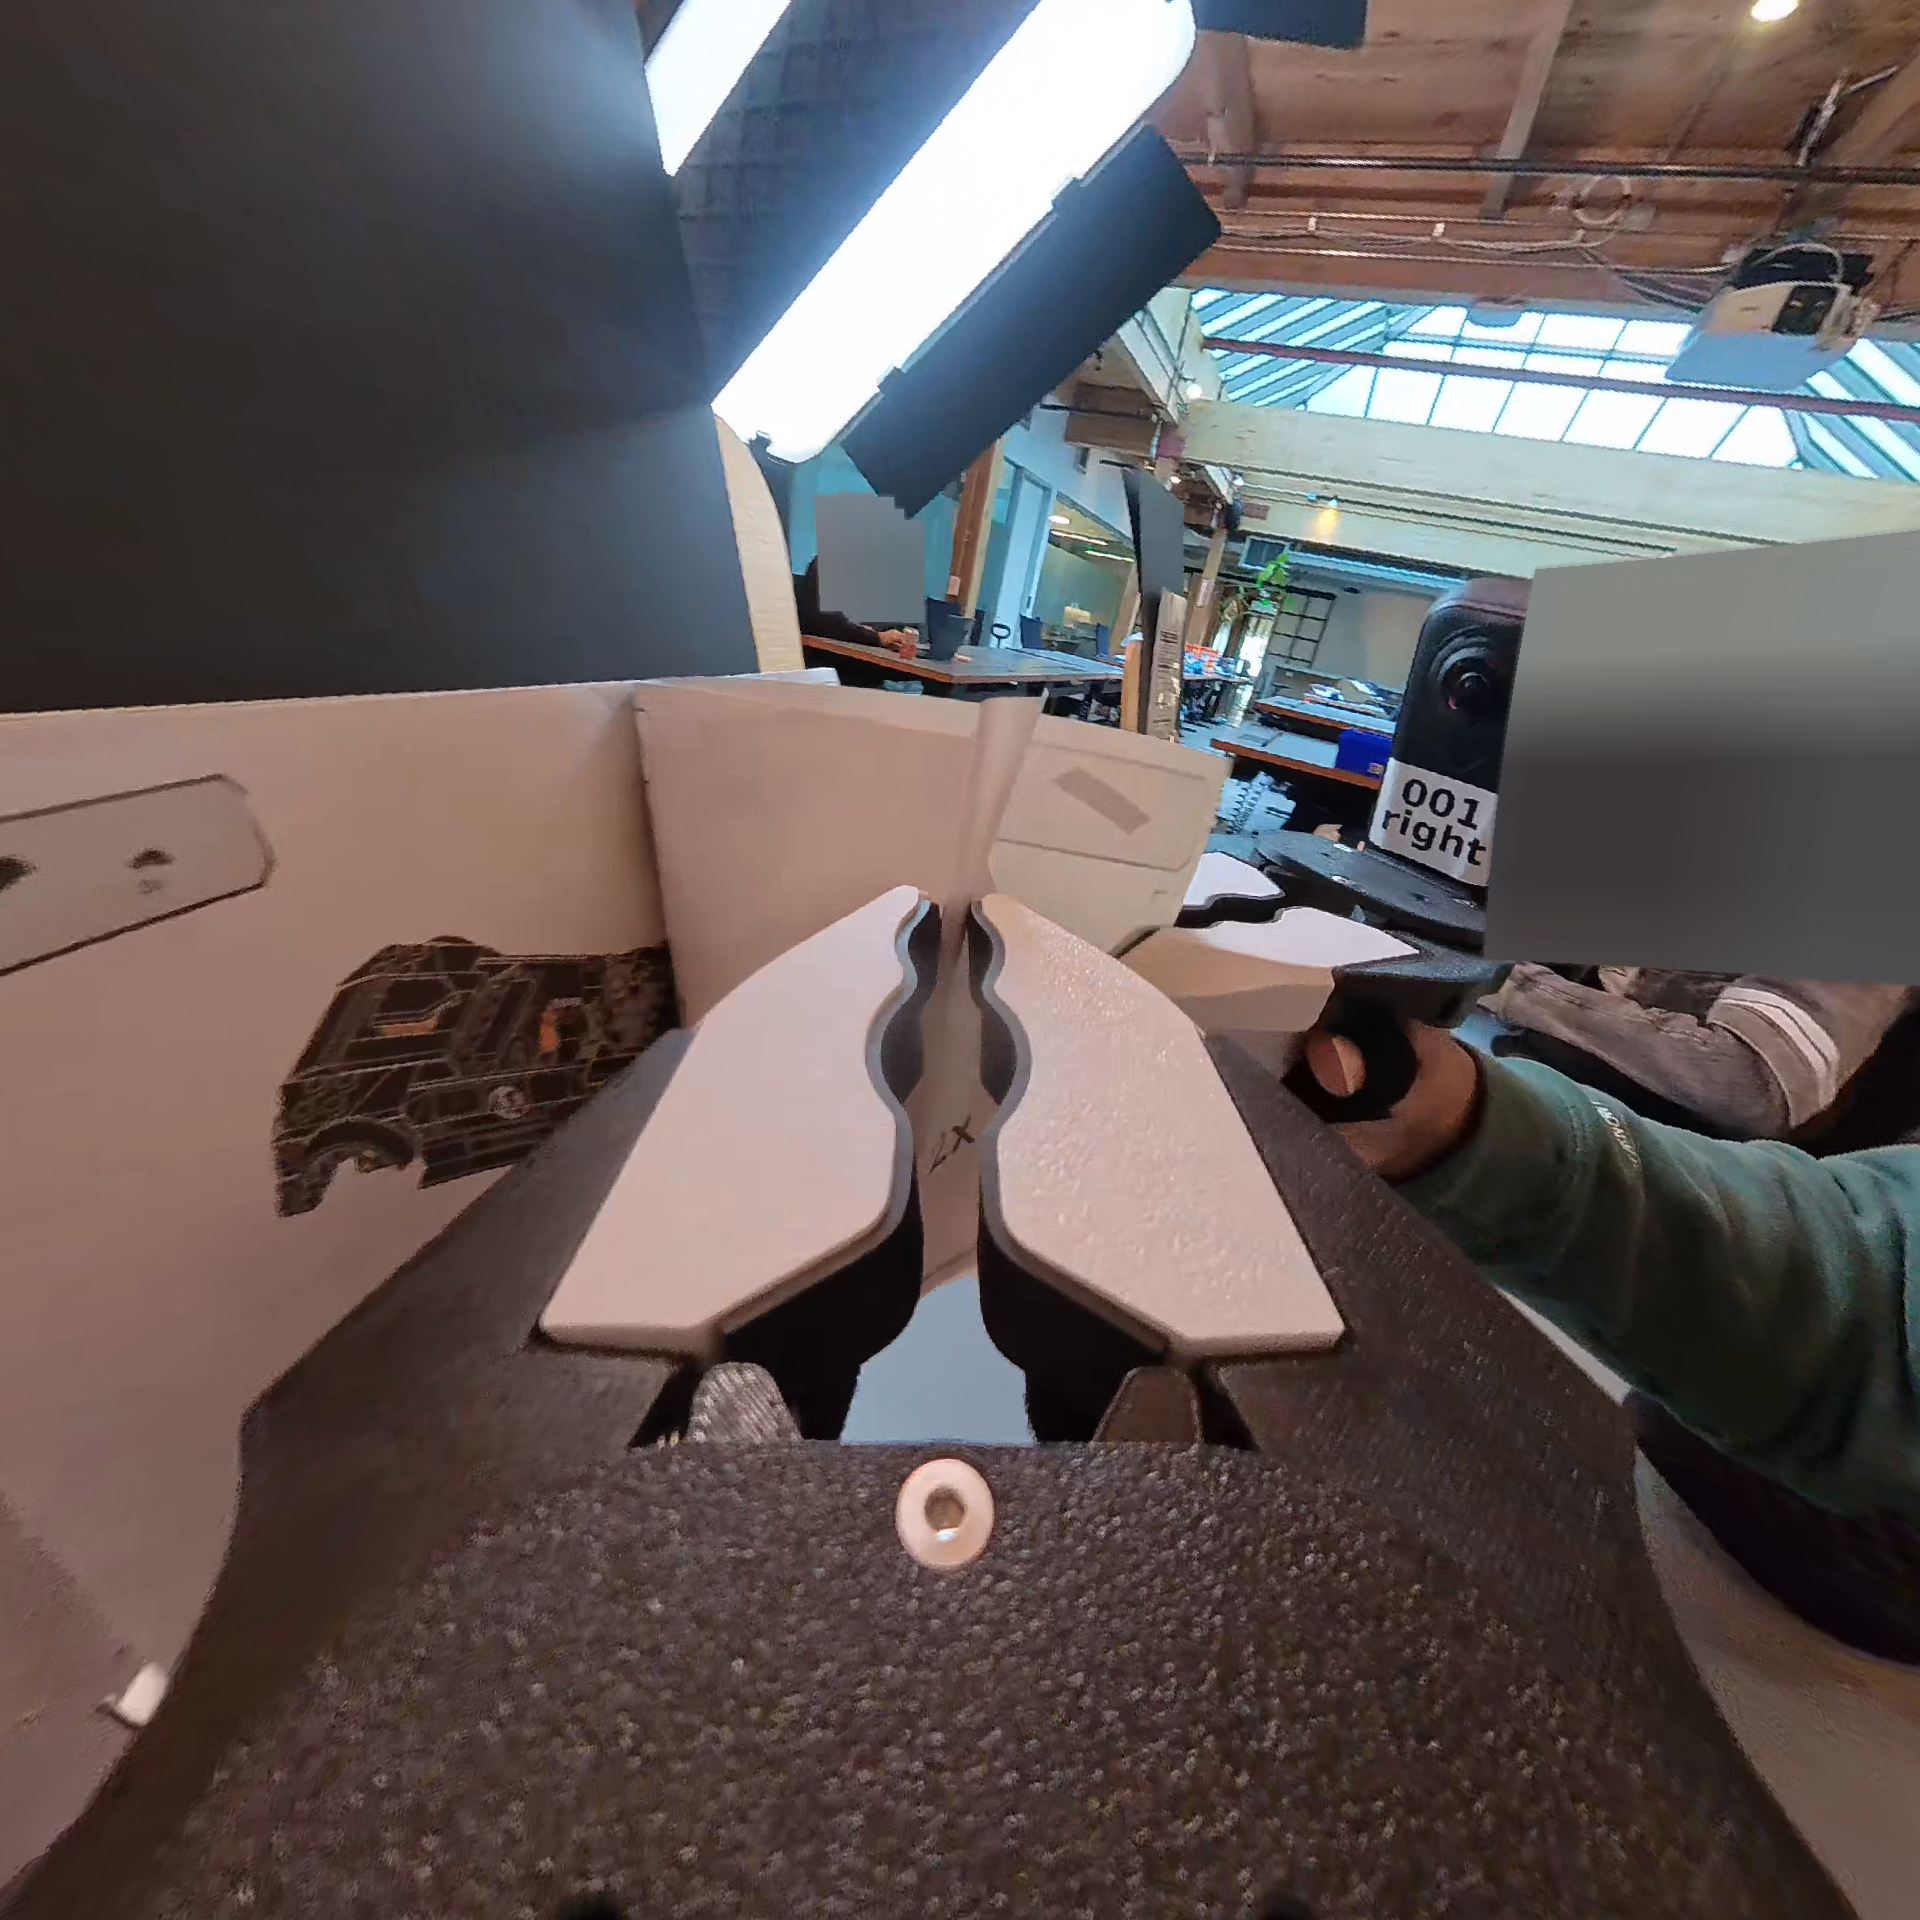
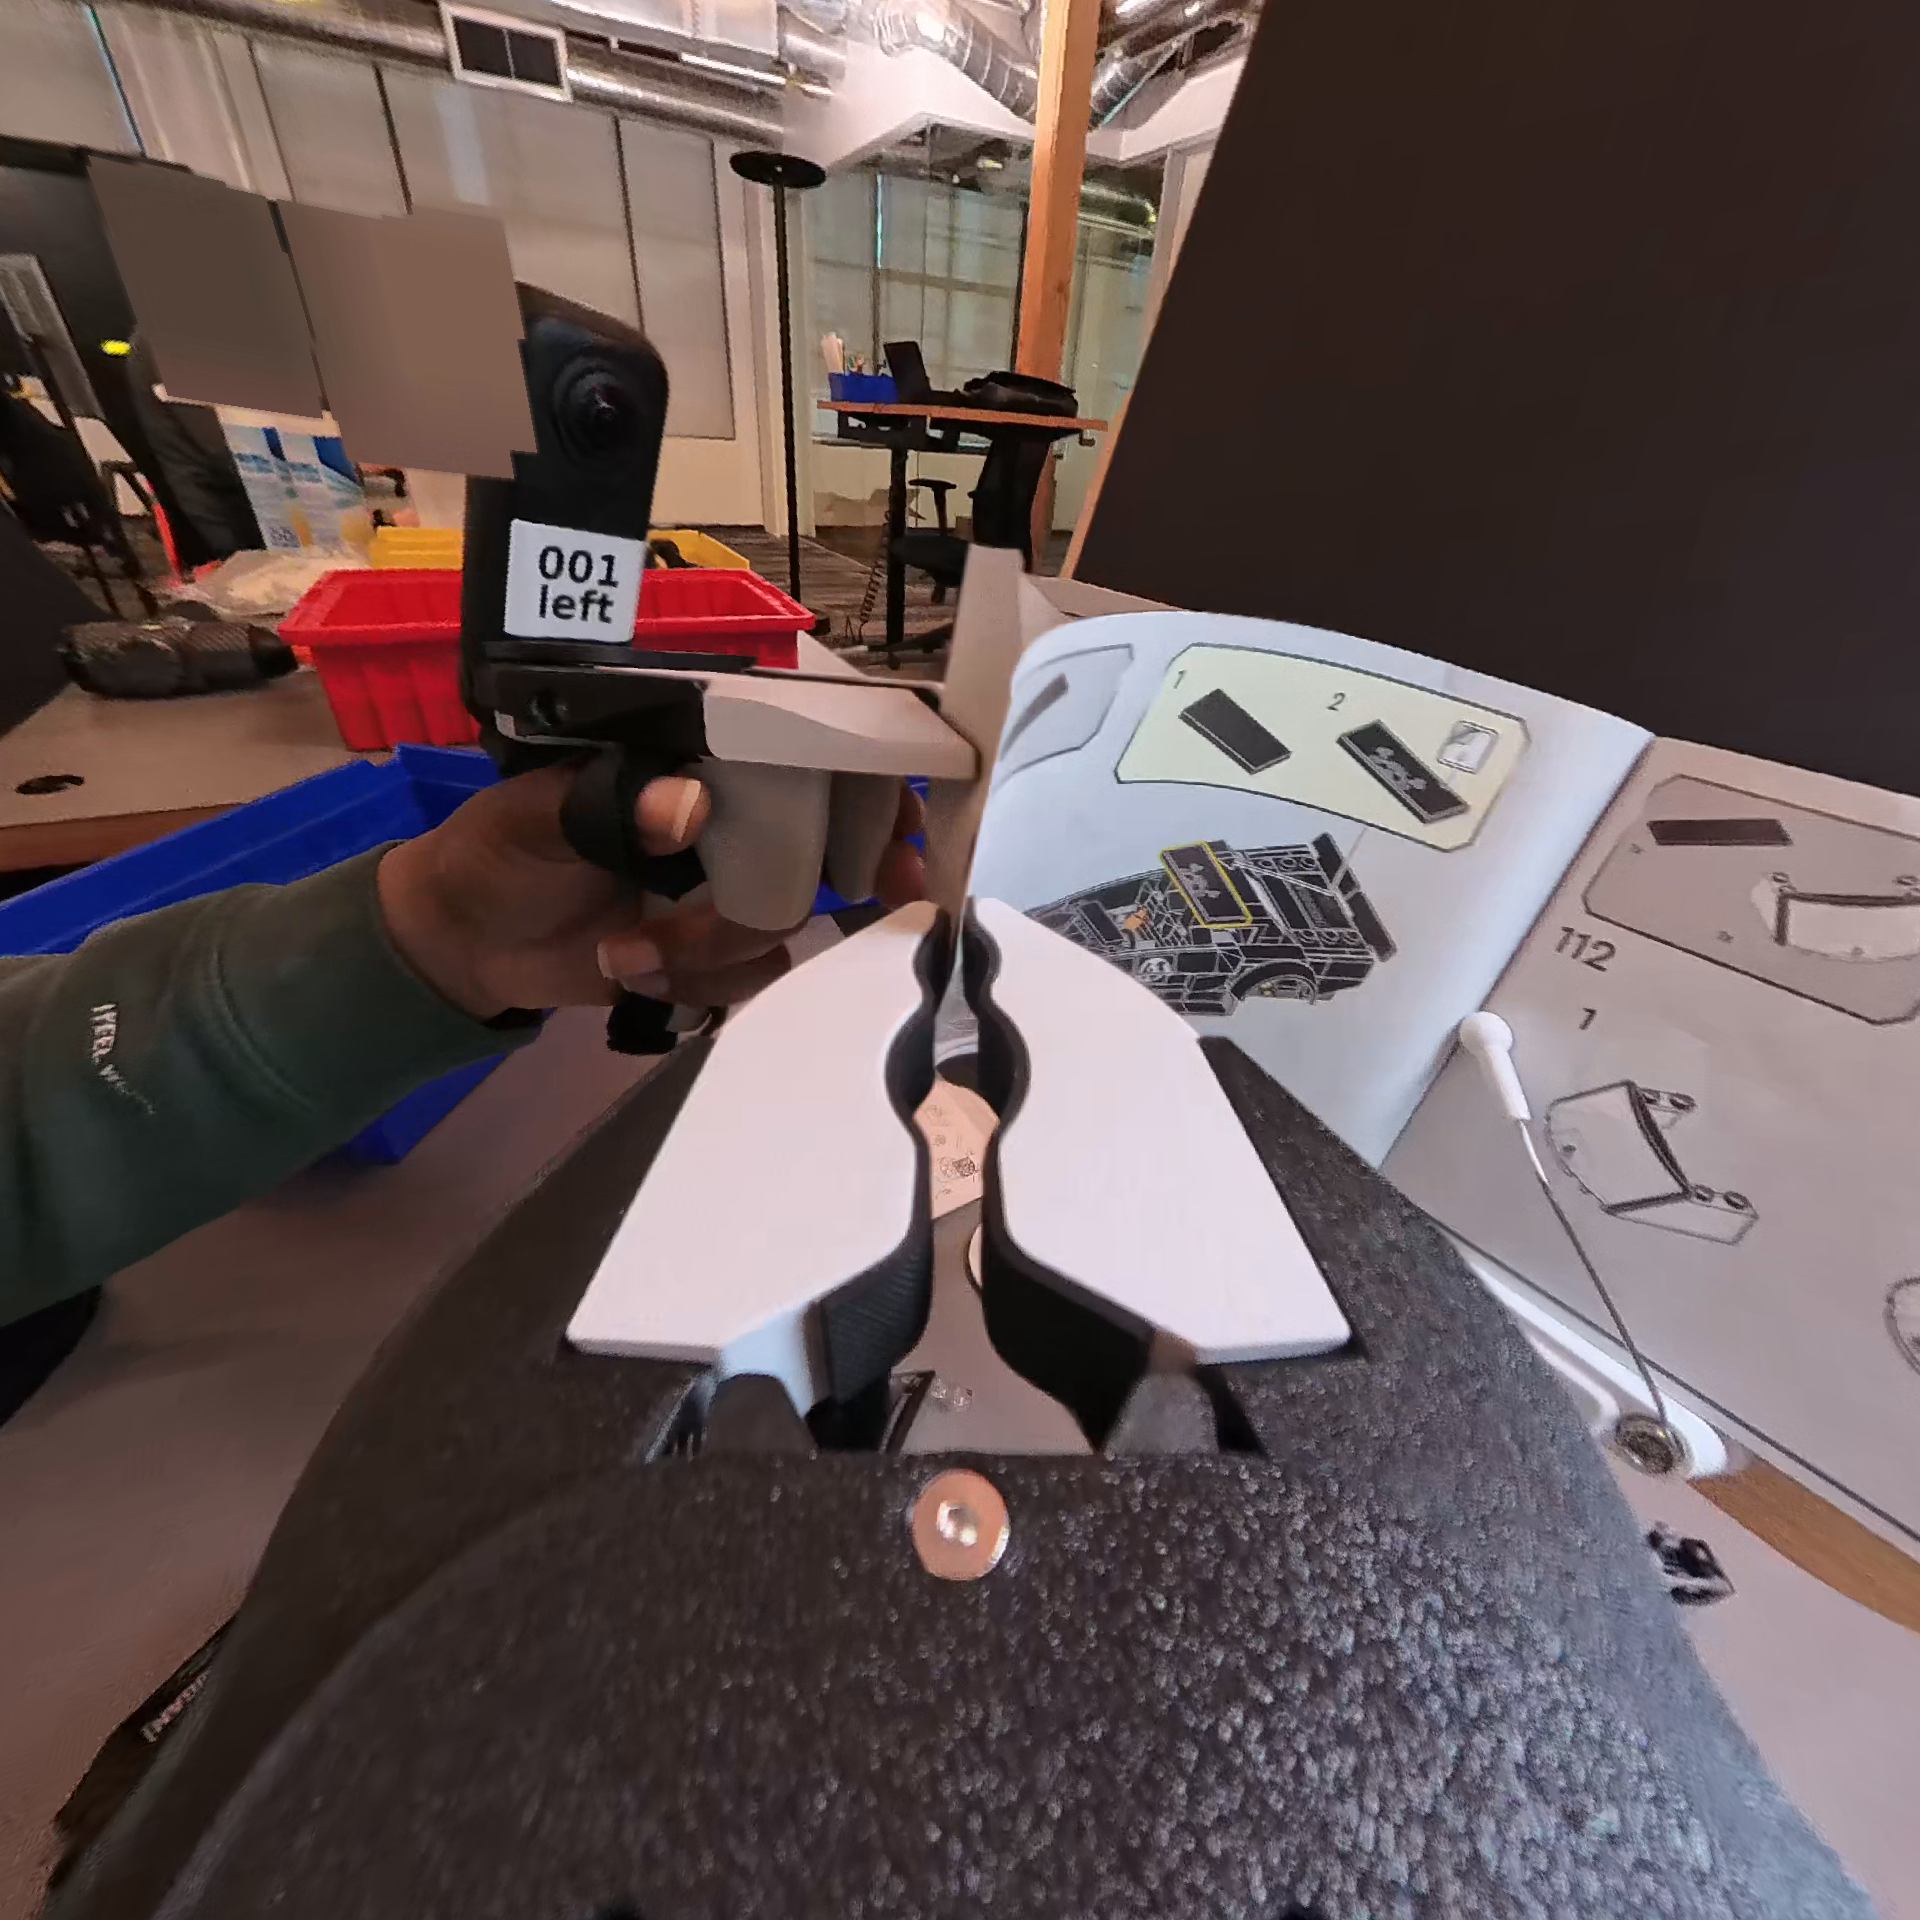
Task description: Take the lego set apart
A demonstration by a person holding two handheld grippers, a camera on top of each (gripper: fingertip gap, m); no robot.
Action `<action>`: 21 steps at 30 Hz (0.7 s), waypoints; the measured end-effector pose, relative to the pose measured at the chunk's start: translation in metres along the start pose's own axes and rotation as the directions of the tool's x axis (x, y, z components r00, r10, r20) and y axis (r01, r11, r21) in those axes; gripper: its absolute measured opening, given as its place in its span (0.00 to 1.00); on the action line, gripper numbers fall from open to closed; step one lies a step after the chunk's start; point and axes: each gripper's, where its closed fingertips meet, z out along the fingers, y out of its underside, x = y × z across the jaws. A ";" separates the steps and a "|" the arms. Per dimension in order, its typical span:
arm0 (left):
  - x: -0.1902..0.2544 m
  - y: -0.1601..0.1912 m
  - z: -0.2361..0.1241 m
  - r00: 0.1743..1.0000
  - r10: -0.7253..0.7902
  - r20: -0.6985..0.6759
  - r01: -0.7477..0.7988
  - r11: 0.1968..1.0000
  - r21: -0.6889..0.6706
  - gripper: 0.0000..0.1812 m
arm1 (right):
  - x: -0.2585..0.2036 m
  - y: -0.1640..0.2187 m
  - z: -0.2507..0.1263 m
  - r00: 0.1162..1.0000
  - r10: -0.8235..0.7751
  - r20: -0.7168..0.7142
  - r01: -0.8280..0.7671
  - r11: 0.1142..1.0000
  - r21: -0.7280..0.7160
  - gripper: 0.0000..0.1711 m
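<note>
Both jaws clenched on one page (image 2: pixel 1247 790) of the booklet (image 2: pixel 1714 1039).
Left gripper (image 1: pixel 954 914) pinches at 12 o'clock, right gripper (image 2: pixel 958 920) lower; the sheet looks thin and tearable, safest gripped near its edge. No lego model visible.

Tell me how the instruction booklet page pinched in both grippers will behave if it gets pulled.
Probably floppy: the instruction booklet page curves over instead of standing flat. Likely light and thin: it shows as a narrow strip edge-on between the left gripper fingertips. It could tear or crease if the right gripper pulls away, since both appear shut on it.
</note>
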 end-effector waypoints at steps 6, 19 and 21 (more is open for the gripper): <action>-0.052 -0.003 -0.040 0.952 0.060 0.299 -0.048 0.998 -0.049 0.05 | 0.021 -0.001 -0.016 0.998 0.011 -0.069 -0.012 1.000 0.000 0.00; -0.005 -0.024 -0.013 0.764 0.547 0.342 -0.463 0.834 -0.299 0.28 | 0.068 0.000 -0.061 0.980 0.033 -0.194 -0.040 0.999 -0.028 0.00; -0.002 -0.019 0.011 0.653 0.715 0.250 -0.609 0.692 -0.387 0.30 | 0.058 0.001 -0.060 0.988 -0.022 -0.155 0.014 0.999 -0.053 0.00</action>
